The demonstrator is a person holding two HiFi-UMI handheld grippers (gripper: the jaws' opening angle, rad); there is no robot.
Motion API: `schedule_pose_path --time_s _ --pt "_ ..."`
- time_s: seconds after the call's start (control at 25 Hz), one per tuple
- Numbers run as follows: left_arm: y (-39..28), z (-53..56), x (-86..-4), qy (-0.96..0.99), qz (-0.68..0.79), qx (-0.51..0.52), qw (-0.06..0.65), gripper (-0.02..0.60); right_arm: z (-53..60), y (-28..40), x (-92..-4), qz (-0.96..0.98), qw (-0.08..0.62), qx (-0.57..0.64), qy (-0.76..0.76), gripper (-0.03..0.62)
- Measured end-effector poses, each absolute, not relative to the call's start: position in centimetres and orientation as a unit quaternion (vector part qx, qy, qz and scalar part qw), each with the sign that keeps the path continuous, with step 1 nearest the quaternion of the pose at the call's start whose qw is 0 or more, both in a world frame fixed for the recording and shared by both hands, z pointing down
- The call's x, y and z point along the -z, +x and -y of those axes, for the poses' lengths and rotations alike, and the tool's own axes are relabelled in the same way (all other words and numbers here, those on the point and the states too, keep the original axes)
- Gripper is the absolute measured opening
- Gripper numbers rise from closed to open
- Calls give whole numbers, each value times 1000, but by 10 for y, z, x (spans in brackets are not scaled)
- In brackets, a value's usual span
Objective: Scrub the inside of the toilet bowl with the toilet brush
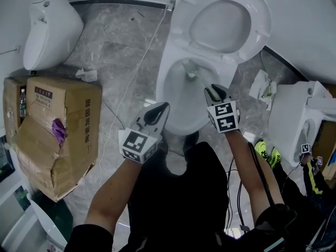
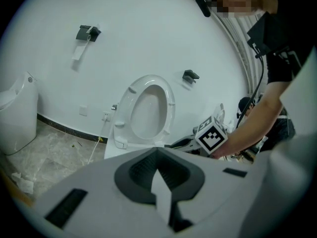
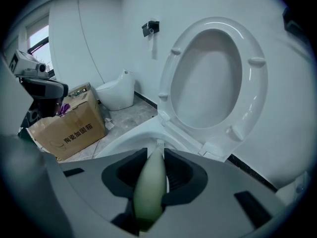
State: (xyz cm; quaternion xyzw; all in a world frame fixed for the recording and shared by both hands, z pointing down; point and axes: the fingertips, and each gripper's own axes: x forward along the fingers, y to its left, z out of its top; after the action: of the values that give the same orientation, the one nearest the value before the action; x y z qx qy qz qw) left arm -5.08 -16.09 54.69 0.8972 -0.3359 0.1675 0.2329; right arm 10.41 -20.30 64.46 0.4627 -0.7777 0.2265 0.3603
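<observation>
The white toilet bowl (image 1: 181,96) stands with its seat and lid (image 1: 223,22) raised against the wall. My right gripper (image 1: 214,92) is shut on the pale green handle of the toilet brush (image 3: 151,185), whose head (image 1: 191,73) reaches down inside the bowl near the back wall. Over the bowl's near left rim, my left gripper (image 1: 159,111) is shut and holds nothing. In the left gripper view the raised seat (image 2: 148,108) and my right gripper's marker cube (image 2: 213,135) show ahead.
A torn cardboard box (image 1: 50,133) lies on the floor to the left, with a second white toilet (image 1: 50,30) behind it. Another white fixture (image 1: 299,114) stands at the right. A white cable (image 1: 131,83) runs across the marble floor. My legs are close to the bowl's front.
</observation>
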Motion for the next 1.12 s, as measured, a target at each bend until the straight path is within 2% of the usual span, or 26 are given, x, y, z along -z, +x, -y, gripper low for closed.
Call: schedule_pose_path --time_s 0.56,1.12 --pt "-26 150 -545 904 317 -177 226 9 193 166 -646 742 363 -234 513 112" --pt "-12 130 -537 910 302 -182 217 9 157 187 -646 727 365 -243 529 112"
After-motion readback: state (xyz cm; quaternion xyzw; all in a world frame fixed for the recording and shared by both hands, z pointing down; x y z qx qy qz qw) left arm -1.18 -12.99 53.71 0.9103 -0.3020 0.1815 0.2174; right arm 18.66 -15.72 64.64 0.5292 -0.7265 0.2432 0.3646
